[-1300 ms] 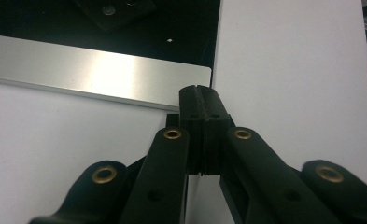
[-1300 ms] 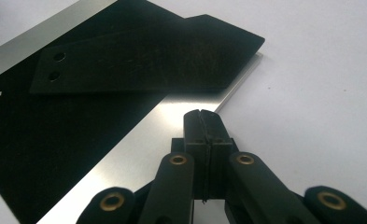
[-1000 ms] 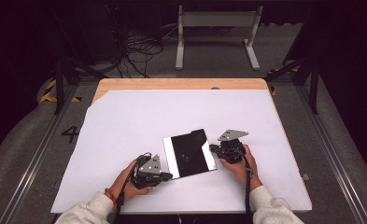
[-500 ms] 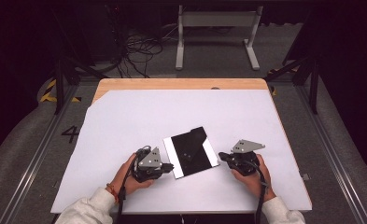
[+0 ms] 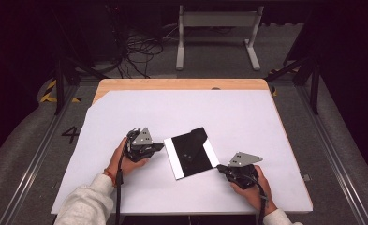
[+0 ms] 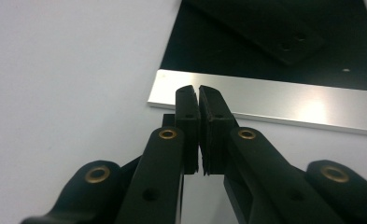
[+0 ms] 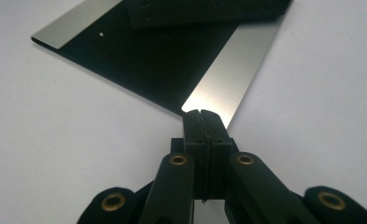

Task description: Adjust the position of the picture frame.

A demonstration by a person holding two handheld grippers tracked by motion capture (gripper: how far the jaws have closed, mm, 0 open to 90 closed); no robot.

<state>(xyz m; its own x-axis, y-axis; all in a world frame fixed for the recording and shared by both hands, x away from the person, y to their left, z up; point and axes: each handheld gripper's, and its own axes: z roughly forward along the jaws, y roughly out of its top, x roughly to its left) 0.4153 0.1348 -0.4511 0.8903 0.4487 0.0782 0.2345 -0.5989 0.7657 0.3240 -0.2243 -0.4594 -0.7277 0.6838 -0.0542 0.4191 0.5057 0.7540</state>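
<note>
Two tools flank a black plate (image 5: 191,152) with silver edges, lying flat near the middle of the white bench (image 5: 228,112). Left tool (image 5: 159,146) sits just beside the plate's left edge, jaws closed and empty. Right tool (image 5: 219,167) points at its near right corner, jaws pressed together, gripping nothing.

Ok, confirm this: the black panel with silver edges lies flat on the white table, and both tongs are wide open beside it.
Not quite: both tongs are shut, not open. The left tongs and right tongs show their pads pressed together in the two gripper views. The black panel does lie flat on the white table.
</note>
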